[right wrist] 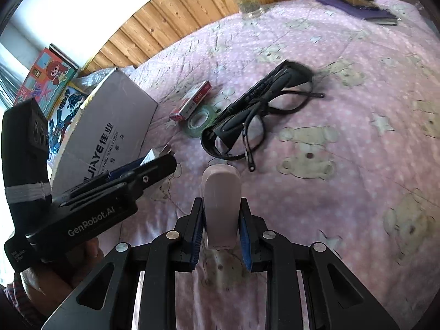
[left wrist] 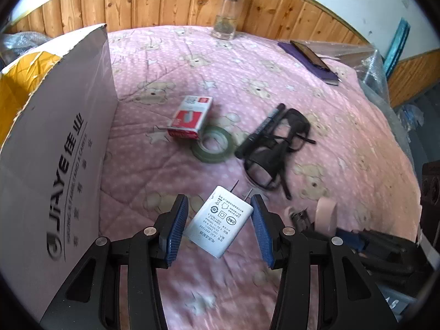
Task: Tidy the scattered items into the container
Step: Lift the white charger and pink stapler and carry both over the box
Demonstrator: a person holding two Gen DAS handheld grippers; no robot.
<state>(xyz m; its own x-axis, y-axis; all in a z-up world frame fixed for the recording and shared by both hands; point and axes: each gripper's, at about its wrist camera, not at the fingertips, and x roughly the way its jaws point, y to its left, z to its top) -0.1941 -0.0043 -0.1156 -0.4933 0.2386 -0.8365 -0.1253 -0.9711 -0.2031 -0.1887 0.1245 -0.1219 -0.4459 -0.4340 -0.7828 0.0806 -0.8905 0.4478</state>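
Note:
My left gripper (left wrist: pixel 219 202) is shut on a white charger plug (left wrist: pixel 217 220), held tilted above the pink quilt, prongs pointing away. Just left of it stands the open cardboard box (left wrist: pixel 55 137). My right gripper (right wrist: pixel 221 202) is shut on a pink stapler (right wrist: pixel 221 189), lifted off the quilt. On the quilt beyond lie a red-and-white staples box (left wrist: pixel 191 118), a green tape roll (left wrist: pixel 213 147), a black pen (left wrist: pixel 261 129) and black glasses (left wrist: pixel 275 151). The pen rests across the glasses (right wrist: pixel 261 110).
A glass jar (left wrist: pixel 228 13) stands by the wooden wall at the back. A phone on a purple notebook (left wrist: pixel 310 55) lies at the far right. In the right wrist view a hand holds the left gripper (right wrist: pixel 132 176) in front of the box (right wrist: pixel 110 115).

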